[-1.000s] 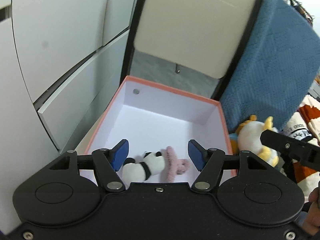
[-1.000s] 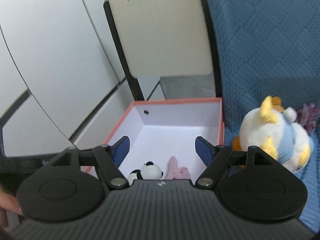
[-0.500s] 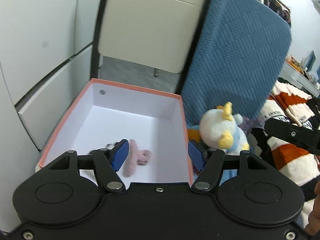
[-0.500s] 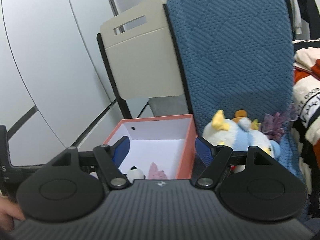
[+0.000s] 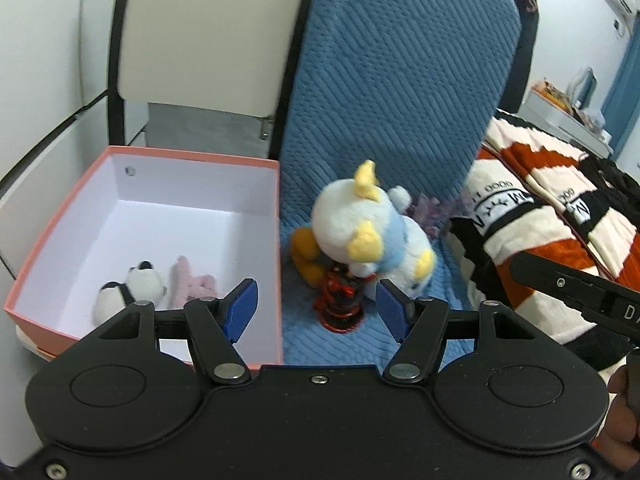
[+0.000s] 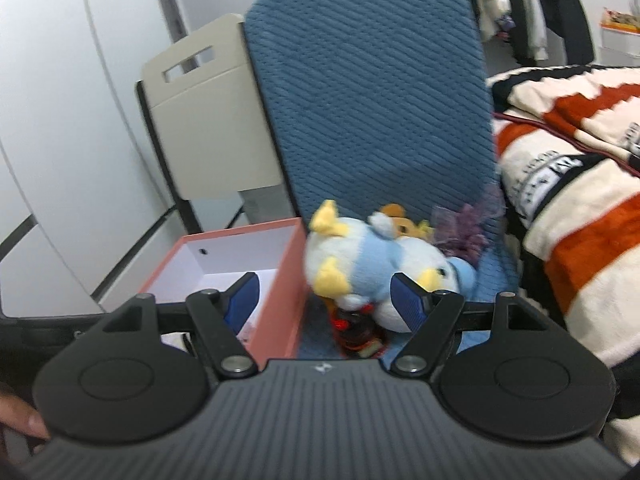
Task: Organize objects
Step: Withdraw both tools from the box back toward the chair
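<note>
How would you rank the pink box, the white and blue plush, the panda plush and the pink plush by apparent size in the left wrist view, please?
1. Pink box
2. White and blue plush
3. Panda plush
4. Pink plush, close to the panda, so that order is unsure.

My left camera looks down at box (image 5: 256, 176) and plush (image 5: 360, 224), near, twelve o'clock. My right, lower, shares both: box (image 6: 288, 272), plush (image 6: 384, 264).

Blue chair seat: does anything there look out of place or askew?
Yes. The white and blue plush lies tipped over on the blue chair, resting against a shiny red toy, outside the pink box that already holds the panda plush and pink plush.
</note>
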